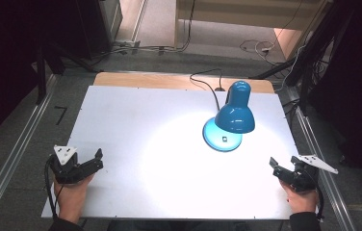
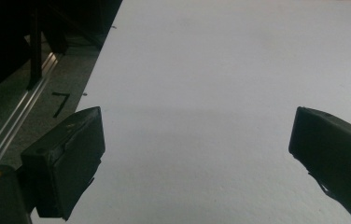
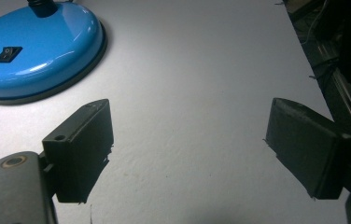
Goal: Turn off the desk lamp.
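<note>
Both hands parked at the near corners of the bench: left gripper and right gripper spread wide, nothing in either. The lit blue lamp stands toward the far right. Its cord trails off the back edge, so I could snag it and tip the lamp. Can't read the switch position.

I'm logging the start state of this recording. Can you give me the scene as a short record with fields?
surface: white table top
object: blue desk lamp, right of centre, upright
lamp state: lit, pool of light on the table
lamp switch: black rocker on the round base
lamp cord: black, runs off the far edge
left gripper: open, holds nothing, near left corner
right gripper: open, holds nothing, near right edge
contact with lamp: none
</note>
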